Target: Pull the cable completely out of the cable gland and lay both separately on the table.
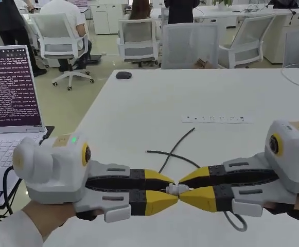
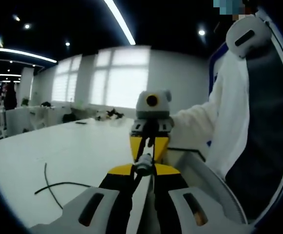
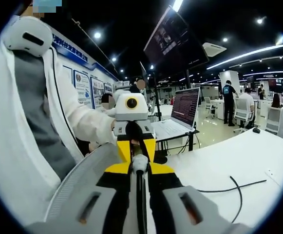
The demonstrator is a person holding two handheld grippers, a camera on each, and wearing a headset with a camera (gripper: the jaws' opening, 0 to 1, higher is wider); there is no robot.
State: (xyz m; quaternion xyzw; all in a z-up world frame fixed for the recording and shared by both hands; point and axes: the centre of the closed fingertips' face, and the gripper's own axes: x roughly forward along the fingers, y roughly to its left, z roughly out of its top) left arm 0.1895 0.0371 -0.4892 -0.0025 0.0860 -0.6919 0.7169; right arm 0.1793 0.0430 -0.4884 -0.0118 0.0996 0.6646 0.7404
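L gripper (image 2: 143, 170) & R gripper (image 3: 140, 168) meet tip to tip above the white table (image 1: 216, 98), close to the person. Small white cable gland (image 1: 178, 189) sits right btwn the two sets of yellow tips, off the table. L jaws nearly closed, pinching the gland. R jaws closed on the cable (image 3: 141, 200), which runs back btwn them; a grey loop (image 1: 236, 221) hangs out under the R gripper. Dark wire (image 1: 172, 153) lies on the table just behind the tips; can't tell if it's the same cable. Laptop (image 1: 10, 87) at far left
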